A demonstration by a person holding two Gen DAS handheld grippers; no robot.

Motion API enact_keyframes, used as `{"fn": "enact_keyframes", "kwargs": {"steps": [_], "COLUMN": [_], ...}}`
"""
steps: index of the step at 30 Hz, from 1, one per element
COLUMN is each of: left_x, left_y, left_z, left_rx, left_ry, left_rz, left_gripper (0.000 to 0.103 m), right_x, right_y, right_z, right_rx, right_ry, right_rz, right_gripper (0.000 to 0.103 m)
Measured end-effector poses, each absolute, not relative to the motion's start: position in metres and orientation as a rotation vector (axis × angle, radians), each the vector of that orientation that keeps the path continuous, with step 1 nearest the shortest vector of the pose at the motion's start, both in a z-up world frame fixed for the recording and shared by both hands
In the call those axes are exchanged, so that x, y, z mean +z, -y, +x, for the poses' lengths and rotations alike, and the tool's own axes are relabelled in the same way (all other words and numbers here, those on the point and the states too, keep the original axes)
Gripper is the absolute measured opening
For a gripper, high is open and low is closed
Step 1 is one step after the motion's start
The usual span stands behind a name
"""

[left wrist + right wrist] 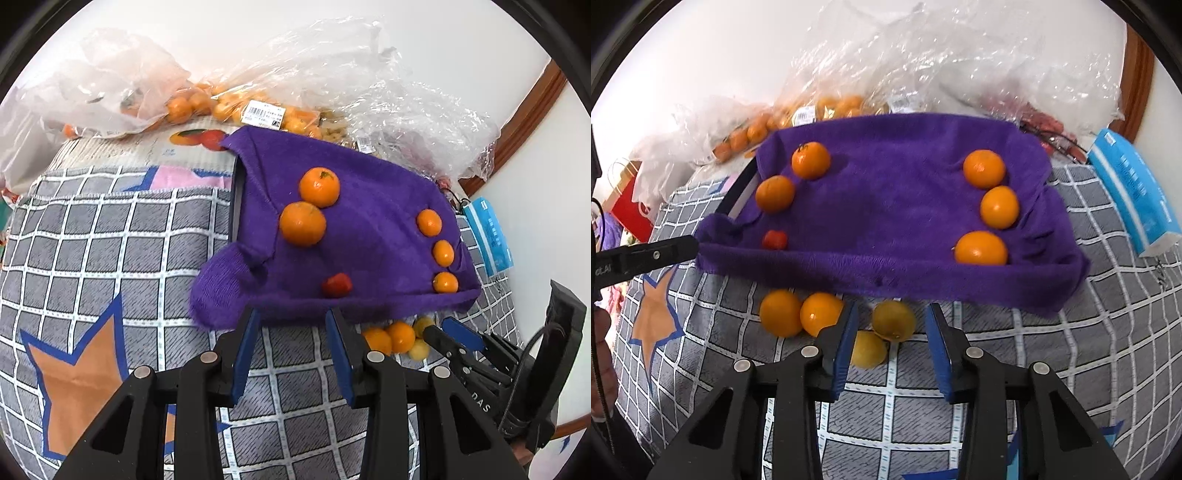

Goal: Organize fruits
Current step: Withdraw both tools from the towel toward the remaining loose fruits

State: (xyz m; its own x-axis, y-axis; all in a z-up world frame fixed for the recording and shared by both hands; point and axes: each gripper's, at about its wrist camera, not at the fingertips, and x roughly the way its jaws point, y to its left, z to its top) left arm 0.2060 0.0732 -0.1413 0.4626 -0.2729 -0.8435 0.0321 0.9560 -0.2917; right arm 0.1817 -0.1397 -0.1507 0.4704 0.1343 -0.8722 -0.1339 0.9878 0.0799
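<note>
On the checked blanket (960, 406) at the purple towel's (886, 206) 6 o'clock edge, the empty, part-open right claw (891, 325) frames a small yellow-green fruit (894, 319), light, firm and prone to roll, best pinched across its middle

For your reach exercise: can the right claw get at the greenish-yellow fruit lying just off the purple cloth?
Probably yes. The right claw stands open, holding nothing, and the greenish-yellow fruit lies uncovered on the checked blanket just ahead, between its fingers.
</note>
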Motion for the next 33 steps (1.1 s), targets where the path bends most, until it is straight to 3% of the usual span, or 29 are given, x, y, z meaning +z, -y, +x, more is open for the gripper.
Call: {"fn": "enact_keyframes", "kwargs": {"steps": [12,14,33], "left_x": [-0.151,-0.151,-0.152], "left_y": [-0.070,-0.067,-0.055], "left_z": [0.200,0.200,0.195], "left_rx": [-0.232,-0.239,-0.237], "left_ry": [-1.093,-1.093,-1.105], "left_rz": [-0.254,-0.252,-0.228], "left_gripper": [0.036,0.036,0.036], "right_x": [-0.165,-0.164,-0.170], "right_y": [0.138,0.141,0.162], "right_z": [0.189,0.190,0.177], "right_rx": [0.140,0.122,0.134], "right_ry": [-1.100,-1.090,-1.108], "right_rz": [0.009,0.005,0.005], "right_gripper": [0.039,0.028,0.031]}}
